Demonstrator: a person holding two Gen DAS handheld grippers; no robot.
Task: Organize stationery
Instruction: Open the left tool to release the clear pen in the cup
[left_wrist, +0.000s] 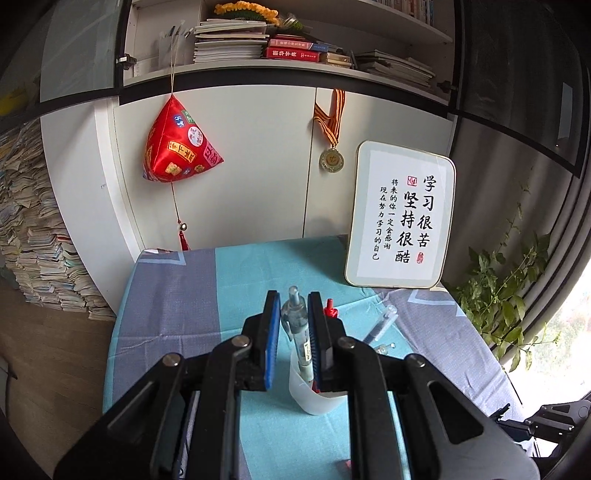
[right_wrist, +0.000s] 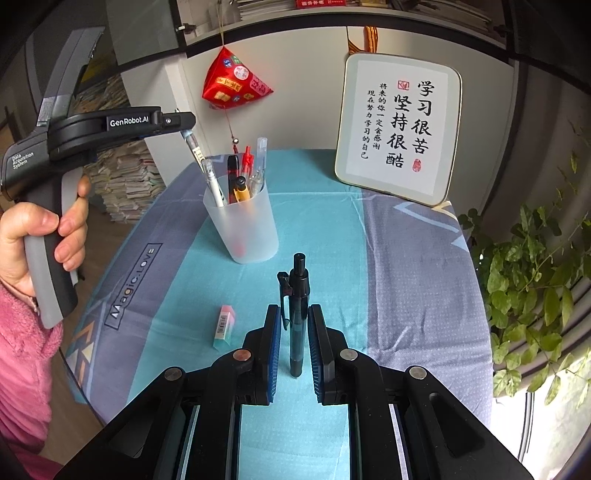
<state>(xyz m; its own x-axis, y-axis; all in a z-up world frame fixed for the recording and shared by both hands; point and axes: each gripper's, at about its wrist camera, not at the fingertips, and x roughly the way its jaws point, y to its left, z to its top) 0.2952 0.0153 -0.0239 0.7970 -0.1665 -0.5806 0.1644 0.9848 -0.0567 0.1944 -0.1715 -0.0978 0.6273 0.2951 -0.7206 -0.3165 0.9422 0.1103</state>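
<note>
My left gripper (left_wrist: 291, 306) is shut on a clear pen (left_wrist: 300, 328) and holds it with its lower end in the mouth of the frosted pen cup (left_wrist: 314, 397). In the right wrist view the left gripper (right_wrist: 186, 132) is above the cup (right_wrist: 242, 221), which holds several pens, and the clear pen (right_wrist: 194, 147) slants down into it. My right gripper (right_wrist: 294, 314) is shut on a black pen (right_wrist: 297, 317), held upright above the cloth in front of the cup. A pink and green eraser (right_wrist: 224, 325) lies on the cloth to the left.
The table has a blue and grey cloth (right_wrist: 406, 266). A framed calligraphy board (right_wrist: 399, 129) leans at the back right. A red hanging pouch (right_wrist: 234, 83) is on the cabinet. A leafy plant (right_wrist: 532, 288) is at the right edge. Paper stacks (left_wrist: 33, 240) are on the left.
</note>
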